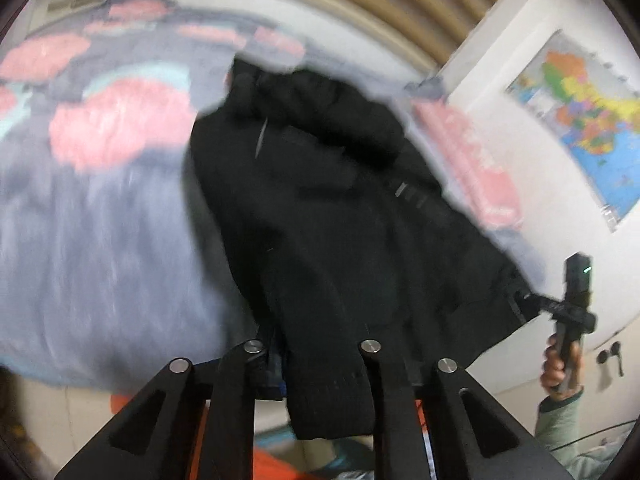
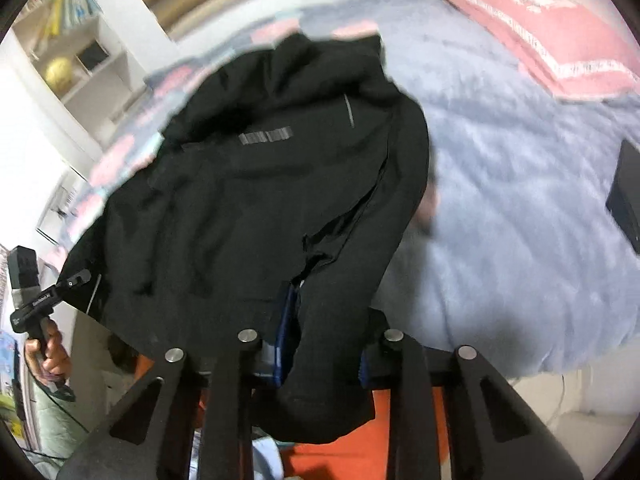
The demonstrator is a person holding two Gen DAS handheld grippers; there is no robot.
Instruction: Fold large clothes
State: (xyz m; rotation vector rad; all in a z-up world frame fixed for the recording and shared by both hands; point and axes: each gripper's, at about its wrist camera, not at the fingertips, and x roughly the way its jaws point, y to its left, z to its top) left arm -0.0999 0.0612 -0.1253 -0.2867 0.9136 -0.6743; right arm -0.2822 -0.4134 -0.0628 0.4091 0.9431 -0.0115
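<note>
the jacket (image 2: 260,200) is a large black garment, lifted at its near edge and spread out over the bed (image 2: 520,208), collar end farthest from the cameras. most of its body lies on or just above the grey-blue cover; motion blur hides exactly where it touches.

left gripper (image 1: 312,360): jaws clamped on a cuff or hem corner of the jacket, the cloth hanging down between the fingers. in the right wrist view this gripper appears at the jacket's far side edge, gripping the fabric there.

right gripper (image 2: 320,344): jaws closed on another cuff-like end, which also droops between the fingers. in the left wrist view it appears at the opposite edge.

purpose of the hold: two grips well apart keep the fabric stretched, so it can settle flat instead of bunching. this is judged to be the spreading step; no fold is visible yet.

a pink pillow (image 2: 552,32) lies at the bed's far corner, well apart from the jacket. a dark flat object (image 2: 628,196) rests on the cover at the right; keep the garment off it.

risk: a sleeve may tuck under the body.
</note>
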